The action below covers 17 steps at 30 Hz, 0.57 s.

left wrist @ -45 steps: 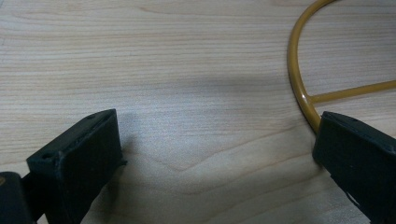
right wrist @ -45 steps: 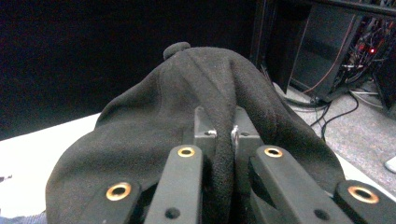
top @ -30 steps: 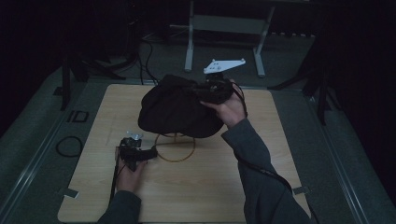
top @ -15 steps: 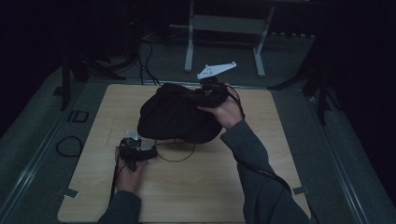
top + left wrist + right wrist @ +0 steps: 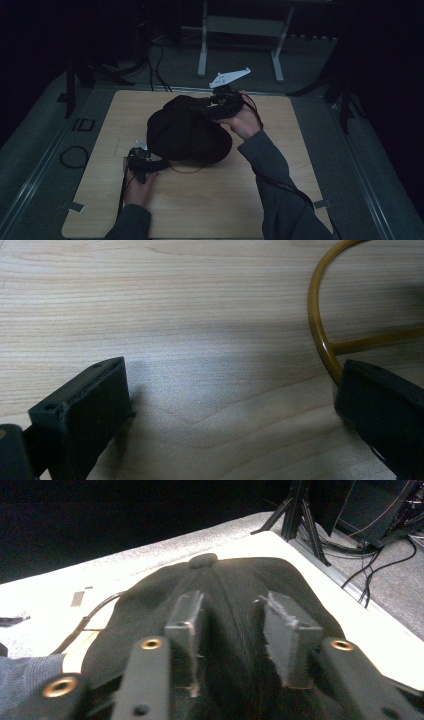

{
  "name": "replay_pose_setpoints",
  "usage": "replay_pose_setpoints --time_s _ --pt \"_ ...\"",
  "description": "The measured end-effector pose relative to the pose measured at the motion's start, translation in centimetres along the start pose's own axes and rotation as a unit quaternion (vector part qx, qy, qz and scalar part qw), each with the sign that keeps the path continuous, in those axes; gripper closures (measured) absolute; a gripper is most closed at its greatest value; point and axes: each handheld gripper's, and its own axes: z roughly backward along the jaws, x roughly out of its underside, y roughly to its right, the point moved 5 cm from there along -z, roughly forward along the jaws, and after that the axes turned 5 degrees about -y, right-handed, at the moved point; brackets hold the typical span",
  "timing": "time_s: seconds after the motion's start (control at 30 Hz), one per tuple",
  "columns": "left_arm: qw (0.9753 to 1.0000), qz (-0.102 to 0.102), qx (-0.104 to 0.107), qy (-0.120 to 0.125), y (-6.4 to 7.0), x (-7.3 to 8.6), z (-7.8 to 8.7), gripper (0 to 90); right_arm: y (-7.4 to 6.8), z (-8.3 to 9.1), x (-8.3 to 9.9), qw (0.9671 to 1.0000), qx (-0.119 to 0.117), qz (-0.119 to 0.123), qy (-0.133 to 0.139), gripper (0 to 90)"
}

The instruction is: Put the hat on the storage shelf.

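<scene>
Dark floor and stands ring your pale wooden counter (image 5: 210, 200), where a black cap (image 5: 187, 132) sits near the middle over an amber wire hoop (image 5: 320, 335). Your right hand-held gripper (image 5: 232, 645) comes in from the far side, jaws part-open astride the crown's seam, likely to pinch fabric; no grasp shows yet. Your left hand-held gripper (image 5: 230, 405) rests released on the wood, one jaw touching the hoop, seemingly placed to steady it.
</scene>
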Motion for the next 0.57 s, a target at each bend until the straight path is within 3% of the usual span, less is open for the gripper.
replay_pose_setpoints --time_s 0.27,0.57 --pt "1.0000 0.000 -0.001 0.000 0.0 0.0 0.0 0.7 0.2 -0.2 0.7 0.9993 0.008 0.002 -0.037 29.5" --pt "1.0000 0.000 -0.001 0.000 0.0 0.0 0.0 0.7 0.0 0.2 1.7 0.9973 0.007 0.004 -0.073 19.3"
